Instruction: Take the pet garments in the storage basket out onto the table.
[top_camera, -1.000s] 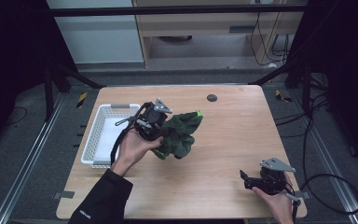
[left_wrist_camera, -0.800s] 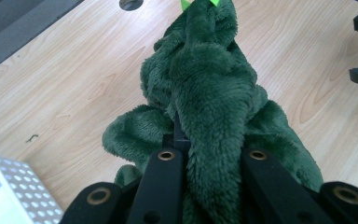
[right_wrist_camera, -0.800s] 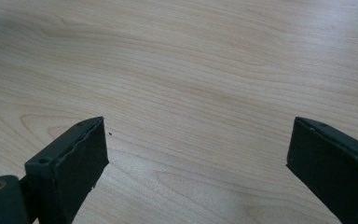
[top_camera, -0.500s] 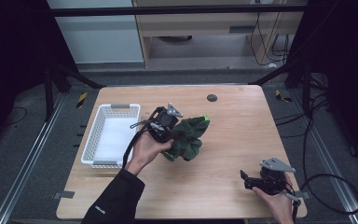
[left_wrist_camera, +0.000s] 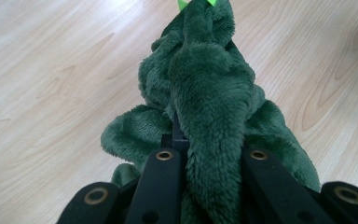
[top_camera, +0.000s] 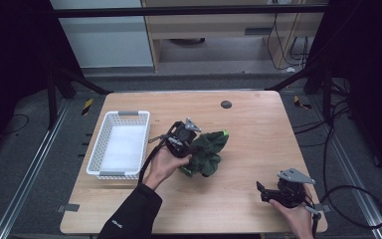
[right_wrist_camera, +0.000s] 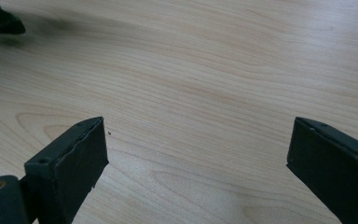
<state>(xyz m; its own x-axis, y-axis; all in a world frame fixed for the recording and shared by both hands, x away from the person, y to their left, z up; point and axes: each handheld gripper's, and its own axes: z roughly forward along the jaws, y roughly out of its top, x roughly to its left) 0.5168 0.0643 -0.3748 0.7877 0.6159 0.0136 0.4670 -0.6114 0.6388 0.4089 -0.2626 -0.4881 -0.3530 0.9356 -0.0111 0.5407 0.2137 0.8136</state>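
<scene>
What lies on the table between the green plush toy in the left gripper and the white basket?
Nothing visible. The left gripper is clamped on the plush toy, and only bare table and the person's hand separate it from the basket at its left.

We see a white slatted basket (top_camera: 122, 144) at the left of the wooden surface (top_camera: 258, 134). A small dark round disc (top_camera: 226, 104) sits near the surface's far edge, well apart from the basket.

Wood table (top_camera: 248, 134) w/ white basket (top_camera: 121, 144) at left, green plush toy (top_camera: 206, 154) mid, dark disc (top_camera: 226, 104) at far edge.
</scene>
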